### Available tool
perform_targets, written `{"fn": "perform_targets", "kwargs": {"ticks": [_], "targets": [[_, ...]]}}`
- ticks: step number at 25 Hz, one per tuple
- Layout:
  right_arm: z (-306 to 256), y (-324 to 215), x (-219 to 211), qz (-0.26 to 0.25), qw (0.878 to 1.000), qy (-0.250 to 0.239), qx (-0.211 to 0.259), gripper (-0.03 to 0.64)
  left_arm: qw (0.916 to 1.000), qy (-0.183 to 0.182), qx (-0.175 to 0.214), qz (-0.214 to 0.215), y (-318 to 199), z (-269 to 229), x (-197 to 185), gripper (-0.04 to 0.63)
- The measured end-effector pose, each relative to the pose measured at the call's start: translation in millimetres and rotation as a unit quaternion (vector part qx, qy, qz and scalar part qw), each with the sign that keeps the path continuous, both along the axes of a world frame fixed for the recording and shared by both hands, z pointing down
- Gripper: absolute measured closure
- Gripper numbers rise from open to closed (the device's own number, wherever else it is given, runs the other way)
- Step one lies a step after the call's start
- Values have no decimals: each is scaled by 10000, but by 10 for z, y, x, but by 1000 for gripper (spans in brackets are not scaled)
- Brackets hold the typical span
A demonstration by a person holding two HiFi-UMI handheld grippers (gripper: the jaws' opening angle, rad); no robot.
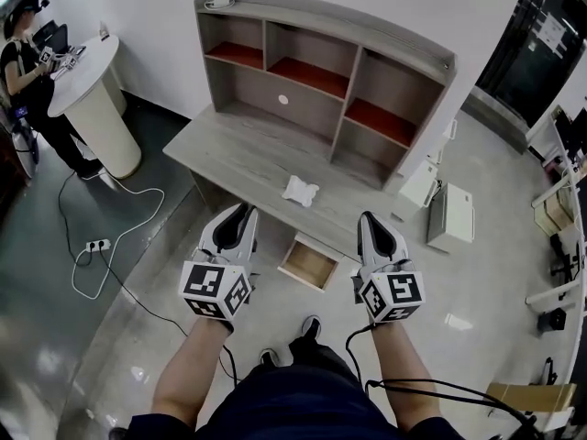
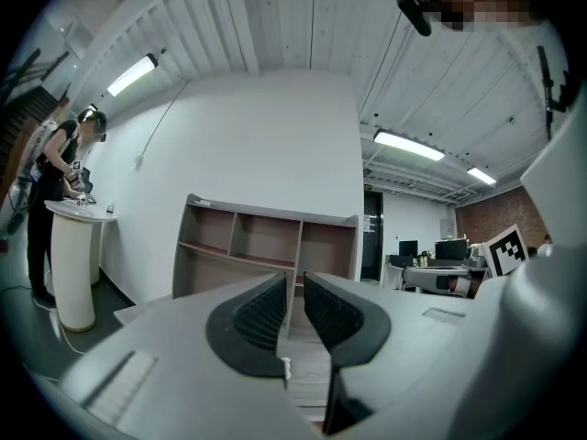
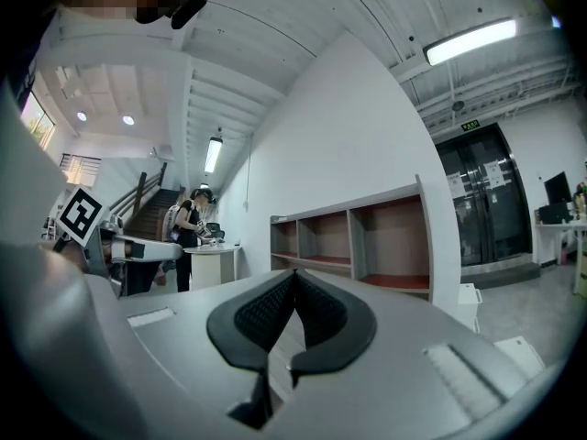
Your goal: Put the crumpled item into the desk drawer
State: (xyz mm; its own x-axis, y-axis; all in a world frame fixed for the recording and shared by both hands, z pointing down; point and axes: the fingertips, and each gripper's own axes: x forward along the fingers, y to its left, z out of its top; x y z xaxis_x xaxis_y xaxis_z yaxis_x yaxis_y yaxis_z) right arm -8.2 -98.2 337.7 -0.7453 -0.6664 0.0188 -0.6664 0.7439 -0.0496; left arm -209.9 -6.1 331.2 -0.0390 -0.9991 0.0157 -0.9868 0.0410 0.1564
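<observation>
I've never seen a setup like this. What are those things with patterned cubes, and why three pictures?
No robot here: a person holds a gripper in each hand, the left gripper and the right gripper; the patterned cubes belong to them. The top-down picture comes from a camera on the person's head; the other two cameras ride on the grippers, looking along their jaws. On the desk lies a crumpled white item; the drawer below stands open. Both grippers hold nothing: left jaws slightly apart, right jaws touching.
</observation>
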Motion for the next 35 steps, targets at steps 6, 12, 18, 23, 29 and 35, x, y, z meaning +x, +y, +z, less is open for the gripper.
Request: {"fn": "perform_targets", "kwargs": {"ticks": [6, 12, 18, 23, 29, 35], "targets": [[146, -530, -106, -255, 9995, -56, -172, 611, 9995, -23, -205, -220, -412, 146, -33, 532], [379, -908, -268, -559, 9971, -94, -509, 611, 9974, -117, -485, -518, -575, 296, -109, 532], [547, -1095, -425, -870, 9930, -89, -791, 611, 9938, -215, -766, -771, -651, 449, -178, 532], [614, -1197, -436, -927, 9919, -85, -860, 611, 9918, -224, -1016, -747, -796, 656, -183, 532], [729, -1409, -314, -630, 9932, 16, -977, 611, 9887, -318, -1410, -390, -1196, 1034, -219, 532], [865, -1651, -112, 36, 9939, 138, -1095, 611, 9792, -444, -1967, 205, -1711, 1636, -338, 532]]}}
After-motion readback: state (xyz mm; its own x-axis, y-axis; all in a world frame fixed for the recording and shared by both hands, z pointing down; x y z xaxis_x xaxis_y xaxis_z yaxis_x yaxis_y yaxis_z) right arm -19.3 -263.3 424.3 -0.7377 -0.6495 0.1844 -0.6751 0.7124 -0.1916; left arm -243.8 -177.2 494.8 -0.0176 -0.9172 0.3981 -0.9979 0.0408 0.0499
